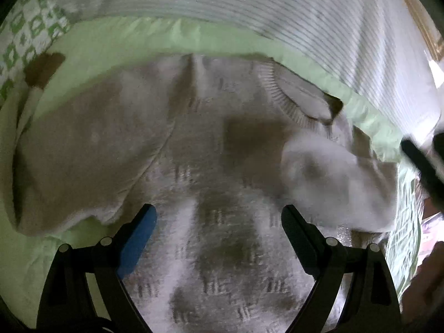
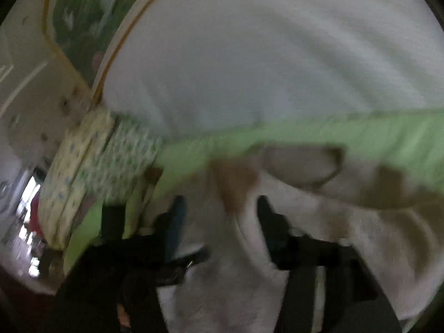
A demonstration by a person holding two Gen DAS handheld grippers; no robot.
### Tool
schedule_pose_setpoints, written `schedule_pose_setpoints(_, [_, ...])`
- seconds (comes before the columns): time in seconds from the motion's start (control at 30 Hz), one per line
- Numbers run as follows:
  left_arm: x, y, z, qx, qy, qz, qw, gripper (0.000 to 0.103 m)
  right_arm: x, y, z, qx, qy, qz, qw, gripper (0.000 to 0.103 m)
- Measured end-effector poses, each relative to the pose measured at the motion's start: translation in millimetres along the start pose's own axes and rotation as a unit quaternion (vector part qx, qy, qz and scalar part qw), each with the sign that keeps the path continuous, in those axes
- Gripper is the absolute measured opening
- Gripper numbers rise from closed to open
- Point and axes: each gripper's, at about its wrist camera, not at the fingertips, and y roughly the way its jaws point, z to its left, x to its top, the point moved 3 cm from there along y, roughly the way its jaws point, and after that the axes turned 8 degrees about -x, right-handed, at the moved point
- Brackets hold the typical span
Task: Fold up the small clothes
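The left gripper (image 1: 219,216) has its fingers spread wide, one with a blue pad (image 1: 138,238) and the other black, and nothing sits between them. They hover just over a small fuzzy sweater (image 1: 211,172), off-white with brown patches and small dark stitch-like marks scattered across it. The marks form no readable letters, and no label or brand shows anywhere on it.

The sweater lies spread on a light green bed sheet (image 1: 166,38). Its ribbed collar (image 1: 280,94) points toward the far edge, and one sleeve (image 1: 72,166) lies folded out to the left. To the right, a fluffy white fold of the garment (image 1: 333,172) is bunched up — beside it a dark bar of the right gripper (image 1: 421,163) shows at the frame's edge.

In the right wrist view, heavily blurred, the right gripper (image 2: 219,211) has sweater fabric (image 2: 236,186) running up between its fingers. Whether they are pinching it cannot be told through the blur.

Beyond the sweater and the green sheet lies a white ribbed blanket (image 1: 277,2), and a green-and-white patterned cloth (image 1: 30,33) sits at the far left. The right view also shows a patterned pillow or cushion (image 2: 83,163) at the bed's edge — past it, a bright room too smeared to read.
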Motion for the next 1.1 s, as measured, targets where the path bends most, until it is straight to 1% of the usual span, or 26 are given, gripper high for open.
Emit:
schedule_pose_setpoints(0.03, [0.9, 2.7, 5.9, -0.004, -0.009, 0.003, 0.9999, 0.092, -7.0, 5.3, 1.9, -0.001, 0.000, 0.005, 1.000, 0.063])
schedule_pose_setpoints(0.13, [0.2, 13.8, 13.6, -0.019, -0.031, 0.011, 0.9993, 0.092, -23.0, 2.3, -14.6, -0.034, 0.020, 0.012, 0.999, 0.064])
schedule_pose_setpoints(0.2, [-3.3, 22.0, 10.6, -0.020, -0.043, 0.020, 0.9987, 0.092, -33.2, -11.0, -39.6, -0.064, 0.040, 0.006, 0.997, 0.064])
schedule_pose_setpoints(0.23, [-2.1, 26.5, 9.9, -0.023, -0.048, 0.022, 0.9983, 0.092, -42.5, -20.4, -51.0, -0.079, 0.053, 0.002, 0.995, 0.064])
schedule_pose_setpoints(0.3, [4.6, 35.7, 5.5, -0.027, -0.054, 0.021, 0.9980, 0.092, -47.5, -34.5, -77.1, -0.113, 0.085, -0.005, 0.990, 0.064])
schedule_pose_setpoints(0.4, [18.1, 52.5, -11.8, -0.015, -0.047, 0.018, 0.9986, 0.092, -54.3, -61.1, -115.9, -0.151, 0.136, -0.018, 0.979, 0.064])
schedule_pose_setpoints(0.43, [22.7, 60.3, -17.8, -0.001, -0.039, 0.019, 0.9991, 0.092, -57.5, -68.2, -125.9, -0.161, 0.150, -0.022, 0.975, 0.064])
schedule_pose_setpoints(0.47, [26.3, 63.7, -22.7, 0.006, -0.031, 0.015, 0.9994, 0.091, -61.1, -75.4, -133.6, -0.171, 0.163, -0.026, 0.971, 0.064])
schedule_pose_setpoints(0.5, [28.9, 66.0, -31.0, 0.009, -0.014, 0.006, 0.9998, 0.073, -61.6, -79.3, -137.8, -0.177, 0.169, -0.028, 0.969, 0.064])
schedule_pose_setpoints(0.53, [29.8, 66.9, -38.4, 0.013, 0.003, 0.003, 0.9999, 0.058, -63.0, -83.7, -142.1, -0.185, 0.175, -0.032, 0.966, 0.064])
schedule_pose_setpoints(0.57, [29.4, 67.1, -44.1, 0.017, 0.019, 0.006, 0.9997, 0.033, -65.2, -89.3, -146.6, -0.192, 0.182, -0.038, 0.964, 0.064])
schedule_pose_setpoints(0.6, [28.2, 65.3, -49.1, 0.019, 0.033, 0.006, 0.9993, 0.012, -66.4, -91.9, -148.6, -0.197, 0.186, -0.040, 0.962, 0.064])
schedule_pose_setpoints(0.63, [27.7, 58.0, -52.5, 0.004, 0.039, -0.001, 0.9992, 0.009, -67.9, -96.0, -152.8, -0.204, 0.193, -0.044, 0.959, 0.064])
schedule_pose_setpoints(0.67, [27.8, 50.1, -53.7, -0.011, 0.039, -0.008, 0.9992, 0.009, -68.0, -97.7, -155.3, -0.208, 0.199, -0.047, 0.957, 0.064])
schedule_pose_setpoints(0.73, [26.3, 19.2, -51.2, -0.029, 0.044, -0.039, 0.9978, 0.008, -68.5, -103.6, -164.7, -0.219, 0.212, -0.054, 0.951, 0.064])
schedule_pose_setpoints(0.8, [25.1, -17.8, -37.8, -0.028, 0.047, -0.077, 0.9955, 0.008, -68.5, -110.6, -174.8, -0.233, 0.221, -0.060, 0.945, 0.064])
schedule_pose_setpoints(0.83, [24.3, -29.3, -29.7, -0.022, 0.043, -0.089, 0.9949, 0.008, -68.1, -113.3, -180.1, -0.240, 0.225, -0.063, 0.942, 0.064])
schedule_pose_setpoints(0.87, [23.9, -43.0, -13.5, -0.013, 0.032, -0.101, 0.9943, 0.008, -67.2, -115.9, -185.5, -0.245, 0.228, -0.065, 0.940, 0.064])
schedule_pose_setpoints(0.97, [24.9, -59.2, 24.2, -0.007, 0.004, -0.108, 0.9942, 0.008, -62.6, -114.6, -201.3, -0.258, 0.233, -0.058, 0.936, 0.064])
schedule_pose_setpoints(1.0, [23.5, -58.3, 35.5, -0.001, -0.004, -0.101, 0.9949, 0.008, -60.7, -110.6, -204.1, -0.259, 0.233, -0.052, 0.936, 0.064])
schedule_pose_setpoints(1.1, [16.5, -51.8, 42.4, 0.004, -0.007, -0.085, 0.9963, 0.008, -57.5, -90.2, -210.9, -0.259, 0.225, -0.024, 0.939, 0.064])
